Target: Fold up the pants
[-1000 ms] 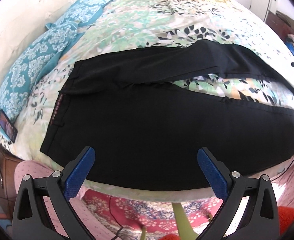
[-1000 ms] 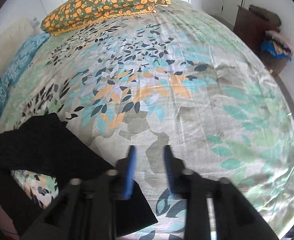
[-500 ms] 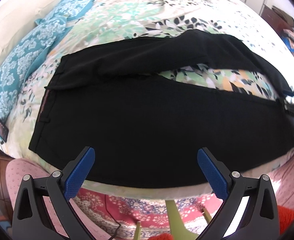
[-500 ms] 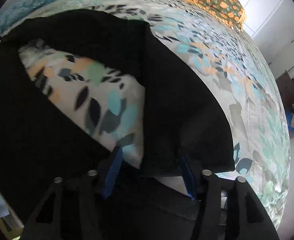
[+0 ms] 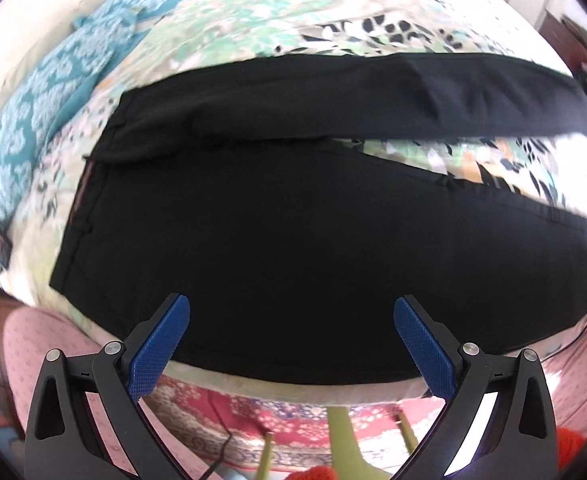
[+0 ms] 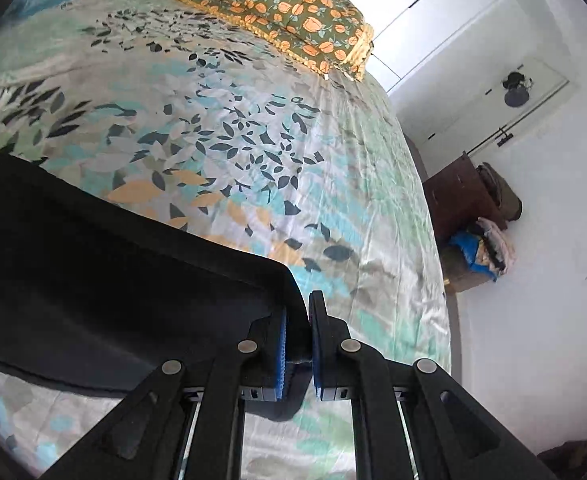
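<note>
Pants [image 5: 293,240], black ones, lie spread out flat on the bed [image 6: 253,152], near the edge where the person stands. That makes them easy to reach. One leg runs along the near side. The other leg lies farther back, and a strip of the leafy bed sheet shows between the two.

The right gripper [image 6: 298,336] has just been closing. Its two blue pads now pinch the corner of the far leg's cuff, with the cloth caught between them. The cuff looks lifted a little off the sheet. It is held by the end, I think, so the whole leg can be carried over onto the other leg.

The left gripper [image 5: 291,322] is spread wide and holds nothing. It hangs over the near edge of the pants, close to the hip part. My guess is that it waits there to grab the cloth or hold it down, so the pants do not slide when the leg is pulled.

The fold has not been made yet. The legs are apart, so the job looks like it is just starting.
</note>
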The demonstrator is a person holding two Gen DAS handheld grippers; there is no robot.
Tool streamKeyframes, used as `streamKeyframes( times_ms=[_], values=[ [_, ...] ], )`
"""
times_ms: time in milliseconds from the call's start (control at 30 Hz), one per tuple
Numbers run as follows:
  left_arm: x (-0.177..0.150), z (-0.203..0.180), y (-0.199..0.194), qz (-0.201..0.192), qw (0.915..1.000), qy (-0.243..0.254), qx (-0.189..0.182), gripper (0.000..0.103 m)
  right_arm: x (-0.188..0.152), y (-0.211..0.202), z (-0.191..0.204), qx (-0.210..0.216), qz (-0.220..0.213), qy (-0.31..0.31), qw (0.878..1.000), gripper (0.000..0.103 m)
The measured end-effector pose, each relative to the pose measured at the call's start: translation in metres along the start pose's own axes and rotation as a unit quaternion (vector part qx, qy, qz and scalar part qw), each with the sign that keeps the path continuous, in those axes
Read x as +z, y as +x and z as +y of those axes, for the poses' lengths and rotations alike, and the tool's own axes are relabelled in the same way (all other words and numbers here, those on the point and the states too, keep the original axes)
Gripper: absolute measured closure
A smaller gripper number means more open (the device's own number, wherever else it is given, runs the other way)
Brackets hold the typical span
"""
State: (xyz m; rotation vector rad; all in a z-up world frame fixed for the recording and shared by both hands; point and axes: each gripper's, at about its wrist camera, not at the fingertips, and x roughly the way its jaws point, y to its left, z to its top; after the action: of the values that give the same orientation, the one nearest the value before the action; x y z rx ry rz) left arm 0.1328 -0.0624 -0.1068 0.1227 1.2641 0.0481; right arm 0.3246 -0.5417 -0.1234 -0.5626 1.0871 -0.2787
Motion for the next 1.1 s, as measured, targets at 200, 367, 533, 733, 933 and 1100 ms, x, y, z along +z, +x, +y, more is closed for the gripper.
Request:
streamKeyframes(
  times_ms=[200, 367, 533, 733, 933, 1100],
  values=[
    [0.009, -0.005, 0.002, -0.009, 0.9999, 0.01, 0.008, 0.001, -0.021, 0.072, 0.015, 0.061, 0.135, 0.018, 0.989, 0.093],
    [0.012, -0.005, 0.021, 0.028, 0.9996, 0.009, 0.003, 0.001, -0.027, 0.08, 0.004, 0.098, 0.122, 0.077, 0.985, 0.089],
    [0.014, 0.003, 0.019, 0.019, 0.9998, -0.005, 0.002, 0.001, -0.059, 0.074, -0.087, 0.151, 0.068, 0.275, 0.947, 0.035],
    [0.013, 0.005, 0.027, 0.031, 0.9993, -0.019, -0.002, 0.001, -0.153, 0.08, -0.102, 0.312, 0.073, 0.38, 0.868, 0.035],
    [0.011, -0.011, 0.028, 0.051, 0.9987, -0.002, -0.009, 0.001, -0.134, 0.068, -0.061, 0.29, -0.009, 0.29, 0.912, 0.035],
    [0.011, -0.014, 0.016, 0.041, 0.9991, 0.0, -0.006, 0.001, -0.096, 0.082, -0.052, 0.36, 0.069, 0.222, 0.903, 0.084]
  ],
)
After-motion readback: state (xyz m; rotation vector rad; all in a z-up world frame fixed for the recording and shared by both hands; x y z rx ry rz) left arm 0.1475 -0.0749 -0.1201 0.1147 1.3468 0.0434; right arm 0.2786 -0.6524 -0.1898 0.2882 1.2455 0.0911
